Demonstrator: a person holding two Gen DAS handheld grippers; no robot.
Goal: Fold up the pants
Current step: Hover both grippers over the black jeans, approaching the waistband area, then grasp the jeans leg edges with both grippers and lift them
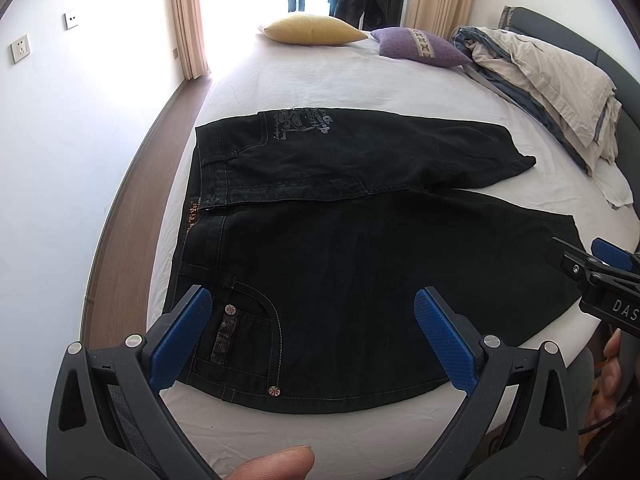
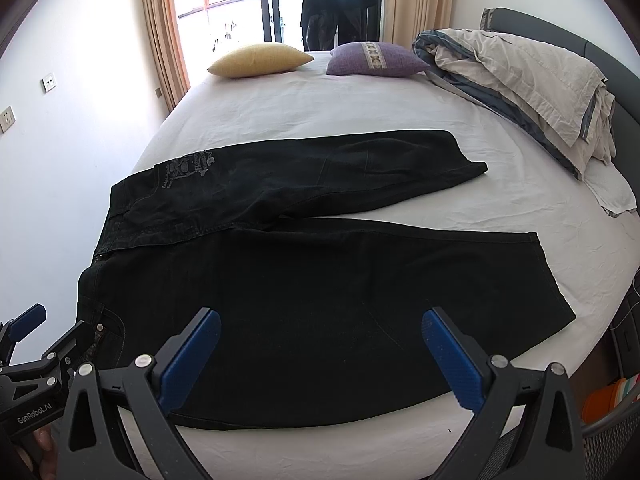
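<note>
- Black denim pants (image 1: pixel 352 264) lie spread flat on the white-sheeted bed (image 1: pixel 320 80), along its near edge, waistband toward the left edge, both legs running rightward.
- Left gripper (image 1: pixel 312 340), jaws spread wide and holding nothing, hovers over the near hip pocket at the waistband end.
- Near leg's long axis runs left to right, crosswise to both grippers; the far leg angles away toward the grey-and-cream bundled duvet (image 1: pixel 552 80).
- Right gripper (image 2: pixel 320 360), also spread and empty, hangs above the near leg's middle, closer to the hem (image 2: pixel 552 276); I judge each hand takes its own end.
</note>
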